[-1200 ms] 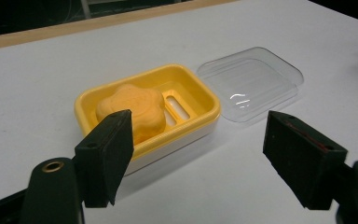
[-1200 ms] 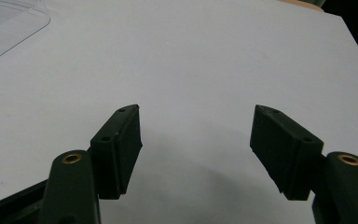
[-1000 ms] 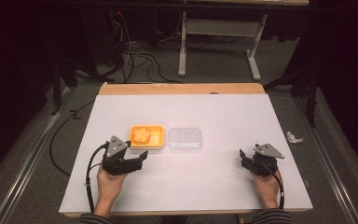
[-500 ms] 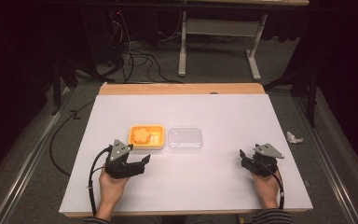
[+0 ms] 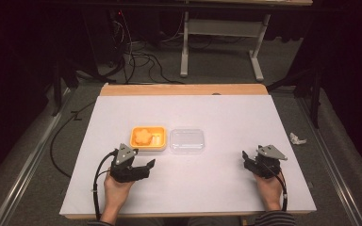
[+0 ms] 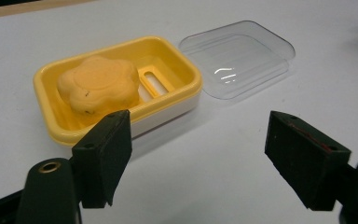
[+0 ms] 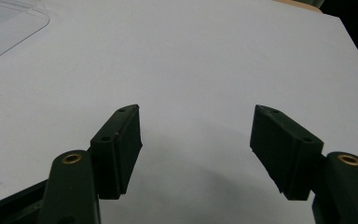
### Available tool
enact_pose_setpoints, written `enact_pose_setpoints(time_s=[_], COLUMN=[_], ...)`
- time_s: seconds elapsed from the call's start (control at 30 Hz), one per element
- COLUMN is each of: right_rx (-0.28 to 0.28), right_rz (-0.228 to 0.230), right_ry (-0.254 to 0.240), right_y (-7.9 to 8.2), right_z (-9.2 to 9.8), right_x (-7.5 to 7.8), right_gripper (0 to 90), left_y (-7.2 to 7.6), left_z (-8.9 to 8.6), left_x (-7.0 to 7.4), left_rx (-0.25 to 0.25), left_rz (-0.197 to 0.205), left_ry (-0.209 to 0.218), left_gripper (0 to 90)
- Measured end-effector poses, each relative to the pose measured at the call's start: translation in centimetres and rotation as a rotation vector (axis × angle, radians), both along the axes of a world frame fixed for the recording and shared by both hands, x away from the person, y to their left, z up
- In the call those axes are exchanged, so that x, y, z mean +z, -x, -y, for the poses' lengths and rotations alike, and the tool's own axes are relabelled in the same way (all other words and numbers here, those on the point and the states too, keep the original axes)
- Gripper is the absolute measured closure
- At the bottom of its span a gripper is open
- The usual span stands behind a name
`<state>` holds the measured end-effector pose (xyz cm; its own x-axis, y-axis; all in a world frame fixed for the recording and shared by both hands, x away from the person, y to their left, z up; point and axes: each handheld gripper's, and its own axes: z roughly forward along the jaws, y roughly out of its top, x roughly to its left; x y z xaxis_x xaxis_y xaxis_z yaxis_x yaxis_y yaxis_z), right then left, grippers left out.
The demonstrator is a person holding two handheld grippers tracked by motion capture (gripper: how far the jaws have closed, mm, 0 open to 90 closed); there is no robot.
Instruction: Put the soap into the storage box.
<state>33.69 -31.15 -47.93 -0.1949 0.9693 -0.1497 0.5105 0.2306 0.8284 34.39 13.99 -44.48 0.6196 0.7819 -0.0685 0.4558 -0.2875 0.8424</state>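
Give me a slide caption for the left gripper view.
Open left tool faces a yellow soap dish holding an orange flower-shaped soap, clear lid lying beside it.

Left claw point(image 5: 147, 165) & right claw point(image 5: 246, 158): black bodies, each topped w/ a grey three-cornered plate. Jaws: thick black rectangular blocks w/ small screw holes; a brass-ringed hole sits at each jaw base. A thin reddish edge marks one left-claw pad. Black cable trails from each unit. Striped sleeve cuffs at both wrists.
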Motion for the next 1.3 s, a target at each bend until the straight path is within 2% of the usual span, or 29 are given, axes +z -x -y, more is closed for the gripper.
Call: enact_pose_setpoints(time_s=[0.37,0.47,0.7,1.17,1.3], right_rx=[0.0,0.001,-0.002,-0.002,-0.002], right_rz=[0.001,0.001,0.003,0.002,0.001], right_ry=[-0.004,-0.003,-0.002,-0.001,-0.001], right_y=[0.0,0.0,0.0,0.0,0.0], right_z=[0.0,0.0,0.0,0.0,0.0], right_x=[0.0,0.0,0.0,0.0,0.0], right_gripper=[34.1,34.1,34.0,34.0,34.0], left_y=[0.0,0.1,0.3,0.0,-0.1], left_z=[0.7,0.9,1.2,1.8,1.8], left_x=[-0.4,-0.6,-1.2,-2.3,-2.6], left_rx=[-0.014,-0.018,-0.024,-0.012,-0.006], left_rz=[-0.011,-0.015,-0.033,-0.052,-0.062], left_ry=[-0.01,0.002,0.0,-0.012,0.006], left_gripper=[23.3,23.5,23.6,23.5,23.5])
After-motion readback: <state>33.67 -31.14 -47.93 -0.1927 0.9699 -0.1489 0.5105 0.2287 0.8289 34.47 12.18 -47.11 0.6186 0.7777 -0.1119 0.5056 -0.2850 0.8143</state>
